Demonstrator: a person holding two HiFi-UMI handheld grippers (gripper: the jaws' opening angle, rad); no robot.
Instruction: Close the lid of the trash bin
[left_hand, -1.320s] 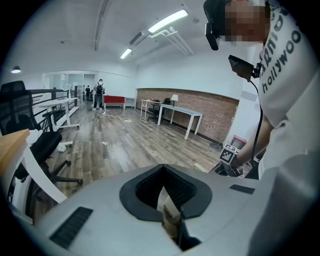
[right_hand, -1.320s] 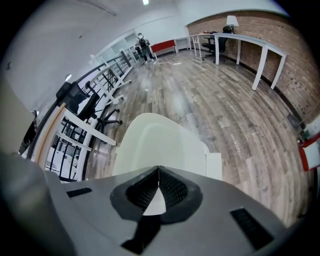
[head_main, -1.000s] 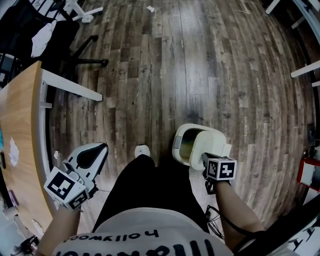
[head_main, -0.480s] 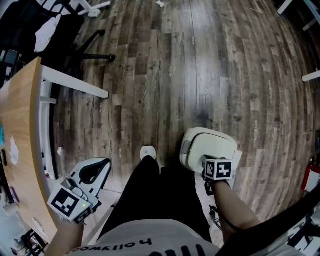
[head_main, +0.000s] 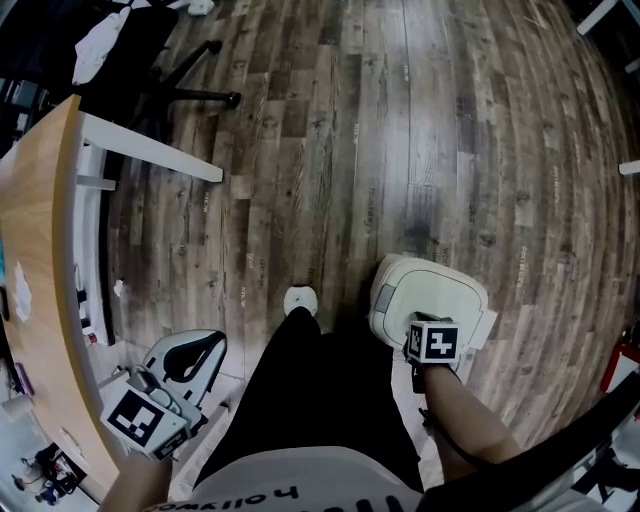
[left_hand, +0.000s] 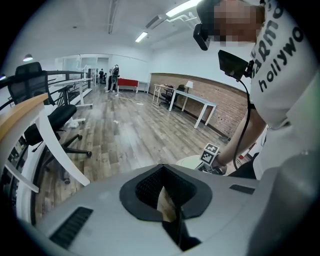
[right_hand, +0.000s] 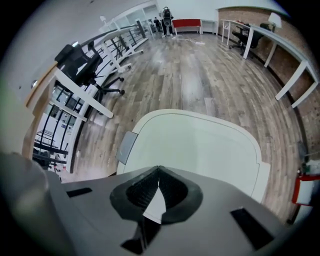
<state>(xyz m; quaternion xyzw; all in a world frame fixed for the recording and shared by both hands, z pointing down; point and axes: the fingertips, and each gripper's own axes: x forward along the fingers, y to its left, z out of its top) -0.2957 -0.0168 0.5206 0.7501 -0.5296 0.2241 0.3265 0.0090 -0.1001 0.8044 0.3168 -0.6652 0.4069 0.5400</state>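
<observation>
A second ago the lid (head_main: 432, 296) stood tilted up with the inside of the bin (head_main: 478, 335) showing; half a second ago it was nearly down, and now it lies flat on the rim, so the closing looks done or all but done. What is left, by this reading, is only a check that it has seated. The right tool (head_main: 418, 330) is at the near edge of the lid, its jaws pressed together with nothing between them; the right gripper view looks over its closed tips (right_hand: 158, 172) onto the cream lid (right_hand: 200, 150) and a grey latch (right_hand: 125, 146) at the lid's left edge. Whether the tips still touch the lid cannot be told. The left tool (head_main: 195, 350) hangs low at the person's left side, well apart from the bin, its jaws (left_hand: 162, 172) also closed and empty. The bin stands on the floor (head_main: 400, 120) just beside the person's right leg, with a white shoe (head_main: 299, 299) near it. A wooden surface (head_main: 40, 250) on white legs runs along the left, and a black chair (head_main: 195, 95) stands beyond it. The room is a long open office with plank flooring, more desks along a brick wall, ceiling strip lights and a red sofa at the far end.
</observation>
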